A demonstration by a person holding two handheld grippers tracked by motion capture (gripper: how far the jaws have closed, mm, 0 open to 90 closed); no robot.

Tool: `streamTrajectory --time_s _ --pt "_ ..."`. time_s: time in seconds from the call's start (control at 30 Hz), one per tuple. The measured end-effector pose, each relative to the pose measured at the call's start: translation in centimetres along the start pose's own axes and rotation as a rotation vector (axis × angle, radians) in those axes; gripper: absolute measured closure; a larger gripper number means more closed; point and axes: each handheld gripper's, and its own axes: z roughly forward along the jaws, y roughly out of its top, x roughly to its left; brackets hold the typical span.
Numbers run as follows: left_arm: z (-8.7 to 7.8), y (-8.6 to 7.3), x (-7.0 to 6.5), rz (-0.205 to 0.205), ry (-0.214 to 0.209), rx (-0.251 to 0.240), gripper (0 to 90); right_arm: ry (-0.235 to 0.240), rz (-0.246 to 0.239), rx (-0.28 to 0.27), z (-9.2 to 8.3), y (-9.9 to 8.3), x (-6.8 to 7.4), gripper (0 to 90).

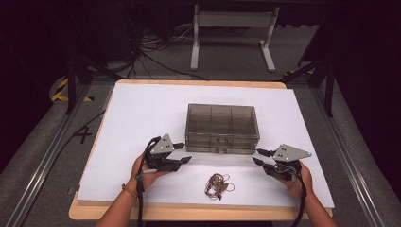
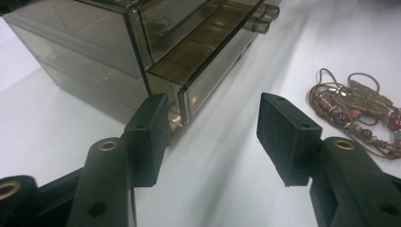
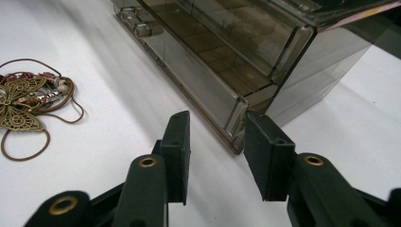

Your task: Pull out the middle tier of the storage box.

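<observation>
Left gripper (image 1: 180,152): held in the person's left hand (image 1: 144,169) at the near-left of the table, black jaws spread with bare tabletop between them, gripping nothing; in the left gripper view its left pad (image 2: 150,137) sits right by the lower front corner of the organiser box, contact not certain. Right gripper (image 1: 257,156): held in the right hand (image 1: 299,178) at the near-right, jaws parted; in the right gripper view they straddle the box's other lower front corner, the right pad (image 3: 265,153) close against it, no squeeze visible. Each gripper carries a grey three-cornered plate and a trailing black cable. Organiser box (image 1: 222,128): smoked translucent plastic, rectangular, at table centre between the two grippers; compartmented top tier under a lid, two shallow drawers below with small handles on the near face; drawers look closed. Necklace (image 1: 218,185): brown cord with red and metallic beads and a brass butterfly pendant (image 3: 20,106), heaped loosely on the table in front of the box, apart from it and from both grippers. Table (image 1: 142,113): white top, wooden edge showing.
</observation>
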Motion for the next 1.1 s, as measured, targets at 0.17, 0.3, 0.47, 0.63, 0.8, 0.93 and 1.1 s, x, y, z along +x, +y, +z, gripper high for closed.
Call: streamTrajectory --time_s 0.17,0.3,0.47,0.63,0.8,0.93,1.1 --pt "0.5 0.1 0.0 -0.005 -0.019 0.022 48.4 0.006 0.000 0.007 0.3 0.1 0.0 64.6" --pt "0.4 0.1 0.2 -0.018 -0.026 0.024 50.6 0.007 0.005 0.003 0.3 0.1 -0.1 68.4" --pt "0.4 0.0 0.3 -0.020 -0.031 0.017 53.0 0.025 0.013 -0.006 0.3 -0.1 -0.3 69.6" --pt "0.0 -0.2 0.5 -0.019 -0.051 0.015 62.9 0.040 0.015 -0.011 0.2 -0.1 -0.5 77.3" --pt "-0.4 -0.5 0.5 -0.013 -0.064 0.019 70.3 0.068 0.005 0.000 -0.1 -0.2 -0.6 84.3" --pt "-0.7 -0.5 0.3 -0.004 -0.069 0.025 73.2 0.091 -0.019 0.007 -0.3 -0.1 -0.5 84.6" --pt "-0.9 -0.6 0.1 0.011 -0.101 0.030 74.4 0.111 -0.026 0.019 -0.6 -0.1 -0.6 84.8"
